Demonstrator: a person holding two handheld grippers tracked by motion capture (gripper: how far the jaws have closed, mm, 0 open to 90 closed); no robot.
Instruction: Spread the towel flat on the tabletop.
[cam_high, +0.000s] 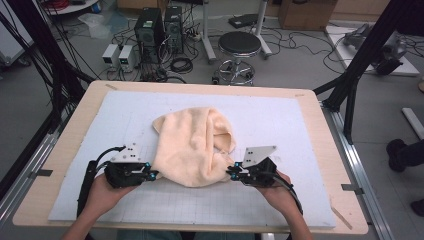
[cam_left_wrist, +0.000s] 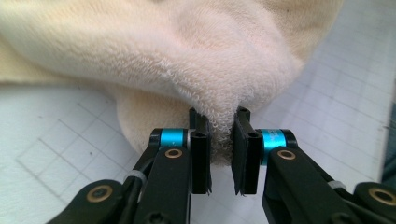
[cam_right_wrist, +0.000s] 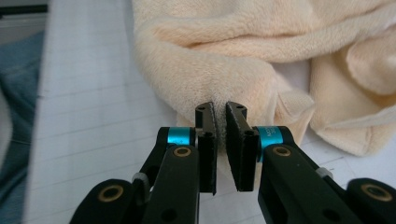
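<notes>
1. A cream towel (cam_high: 192, 145) is seen crumpled in the middle of a white gridded mat (cam_high: 300, 125), which is laid over a wooden table (cam_high: 65, 150). The towel lies nearer the person's edge of the mat than the far edge.

2. The left gripper (cam_high: 151, 175) is held at the towel's near-left edge. In the left gripper view, the left gripper (cam_left_wrist: 220, 135) is seen with its jaws drawn narrow, and a fold of terry pinched between them.

3. The right gripper (cam_high: 231, 173) is held at the near-right edge. In the right gripper view, the right gripper (cam_right_wrist: 220, 126) is likewise clamped on a bunched edge of cloth, only a thin gap being left between the jaws.

4. The two grips are set well apart on the near side, one at each end. This placing is judged to be meant for spreading: were the edge drawn taut between them, the cloth could be lifted, flattened or folded.

5. Whether true corners or merely folds of the edge are held cannot be told; the cloth is bunched at both jaws.

6. The far part of the towel is heaped and doubled over itself, so it is judged that little flattening has been achieved.

7. The pinches are shallow, near the jaw tips, so slipping under a pull is judged possible.
</notes>
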